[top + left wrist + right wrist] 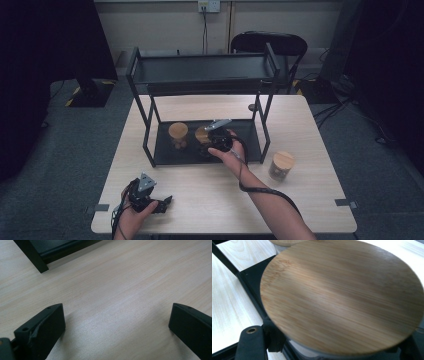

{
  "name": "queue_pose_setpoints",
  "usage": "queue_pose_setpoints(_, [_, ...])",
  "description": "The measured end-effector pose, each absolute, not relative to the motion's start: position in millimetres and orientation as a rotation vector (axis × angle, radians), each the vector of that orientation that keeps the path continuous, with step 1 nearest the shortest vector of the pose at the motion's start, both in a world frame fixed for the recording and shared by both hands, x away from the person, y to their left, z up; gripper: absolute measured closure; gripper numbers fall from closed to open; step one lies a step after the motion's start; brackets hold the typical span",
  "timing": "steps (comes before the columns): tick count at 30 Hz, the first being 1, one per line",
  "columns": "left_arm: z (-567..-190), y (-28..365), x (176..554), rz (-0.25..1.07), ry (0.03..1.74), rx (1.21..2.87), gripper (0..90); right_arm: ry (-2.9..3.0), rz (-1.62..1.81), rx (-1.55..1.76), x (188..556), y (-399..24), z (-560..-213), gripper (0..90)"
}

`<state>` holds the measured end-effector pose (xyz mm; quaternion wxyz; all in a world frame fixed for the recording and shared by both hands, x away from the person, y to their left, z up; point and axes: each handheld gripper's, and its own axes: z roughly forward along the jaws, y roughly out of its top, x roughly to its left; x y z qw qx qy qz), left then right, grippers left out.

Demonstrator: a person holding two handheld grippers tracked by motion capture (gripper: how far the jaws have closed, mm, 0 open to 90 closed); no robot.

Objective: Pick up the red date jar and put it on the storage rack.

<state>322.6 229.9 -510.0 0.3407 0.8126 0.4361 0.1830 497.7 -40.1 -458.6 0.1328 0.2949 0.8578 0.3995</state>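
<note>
Right gripper (212, 138): its fingers are clamped on a jar (342, 297) with a wooden lid, on the lower shelf of the black rack (150, 117).
Left gripper (159, 204): fingers wide apart – nothing between them, low over the counter (120, 290).
Other jars: one (178, 135) just beside on the shelf – one (281, 166) on the counter right of the rack.

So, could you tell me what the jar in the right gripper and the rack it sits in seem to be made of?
The jar's lid looks like bamboo, matte, with fine straight grain in bands. The jar body under it seems clear glass, though little shows. The rack looks like black painted metal: thin square posts and flat shelves with a dull sheen.
</note>
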Motion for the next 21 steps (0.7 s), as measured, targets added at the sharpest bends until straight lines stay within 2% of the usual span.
queue_pose_setpoints(21, [-510, 230, 323, 0.475, 1.133, 2.115, 0.3, 2.49, 1.13, 0.896, 513, -33, -473, 25.7])
